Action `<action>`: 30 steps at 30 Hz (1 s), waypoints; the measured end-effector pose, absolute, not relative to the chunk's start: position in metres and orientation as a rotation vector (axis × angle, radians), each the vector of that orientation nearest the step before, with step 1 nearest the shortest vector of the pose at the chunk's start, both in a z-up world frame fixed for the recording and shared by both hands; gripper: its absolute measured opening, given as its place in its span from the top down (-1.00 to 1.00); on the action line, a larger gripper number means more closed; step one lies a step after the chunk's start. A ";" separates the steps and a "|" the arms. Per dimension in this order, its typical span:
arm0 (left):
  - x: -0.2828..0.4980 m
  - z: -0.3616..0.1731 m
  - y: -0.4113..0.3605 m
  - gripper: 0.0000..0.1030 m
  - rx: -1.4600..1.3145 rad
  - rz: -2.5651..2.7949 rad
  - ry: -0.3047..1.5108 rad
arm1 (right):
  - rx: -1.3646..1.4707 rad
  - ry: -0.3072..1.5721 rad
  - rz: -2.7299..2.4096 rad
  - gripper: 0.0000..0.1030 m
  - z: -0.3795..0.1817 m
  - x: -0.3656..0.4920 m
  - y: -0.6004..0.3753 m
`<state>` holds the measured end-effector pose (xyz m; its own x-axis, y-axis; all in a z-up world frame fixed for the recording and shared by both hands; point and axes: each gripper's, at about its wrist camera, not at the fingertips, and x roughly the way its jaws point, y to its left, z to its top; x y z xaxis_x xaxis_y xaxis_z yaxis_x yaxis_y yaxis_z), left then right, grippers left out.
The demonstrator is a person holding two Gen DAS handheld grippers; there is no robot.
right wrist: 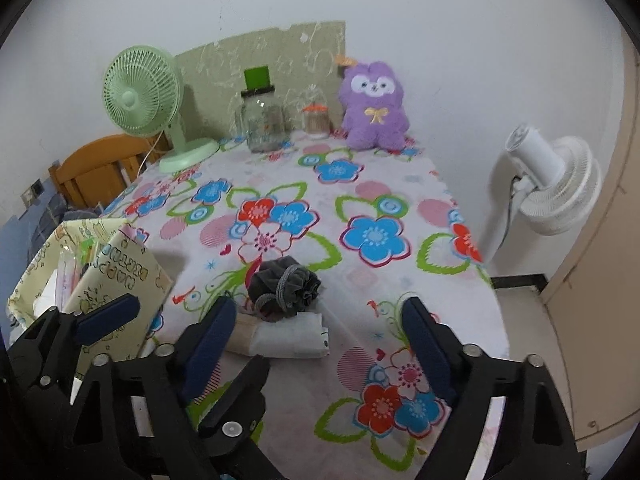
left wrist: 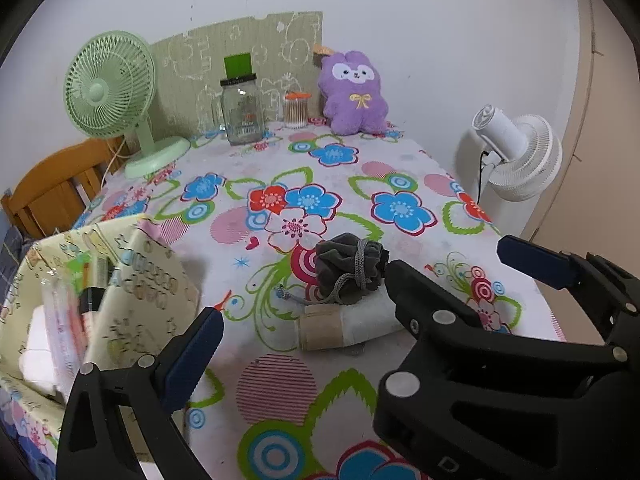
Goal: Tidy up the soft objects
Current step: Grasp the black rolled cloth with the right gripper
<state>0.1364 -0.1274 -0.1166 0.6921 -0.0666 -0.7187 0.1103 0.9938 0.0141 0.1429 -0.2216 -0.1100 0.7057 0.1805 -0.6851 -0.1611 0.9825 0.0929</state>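
A grey drawstring pouch (left wrist: 348, 268) lies on a rolled white and beige cloth (left wrist: 352, 326) near the front of the flowered table; both show in the right wrist view, pouch (right wrist: 286, 282) and cloth (right wrist: 288, 338). A purple plush toy (left wrist: 354, 92) (right wrist: 376, 110) sits at the far edge. A cream patterned fabric box (left wrist: 132, 280) (right wrist: 116, 276) stands at the front left and holds packets. My left gripper (left wrist: 360, 296) is open and empty above the table. My right gripper (right wrist: 320, 344) is open and empty, just before the cloth. The other gripper (right wrist: 532, 264) also shows in the left wrist view's right side.
A green desk fan (left wrist: 112, 92), a glass jar (left wrist: 242, 112) and a cotton swab tub (left wrist: 296, 110) stand along the back by a green board. A white floor fan (left wrist: 516, 152) stands off the table's right edge. A wooden chair (left wrist: 56, 184) is at the left.
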 end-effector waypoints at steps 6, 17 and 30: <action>0.152 -0.132 -0.126 -0.97 0.043 -0.076 0.837 | 0.021 0.780 0.214 -0.64 -0.126 0.162 -0.221; 0.173 -0.149 -0.118 -0.97 0.035 -0.021 0.891 | 0.014 0.825 0.269 -0.37 -0.146 0.192 -0.211; 0.179 -0.158 -0.115 -0.91 0.043 -0.016 0.914 | -0.057 0.852 0.307 0.22 -0.159 0.211 -0.197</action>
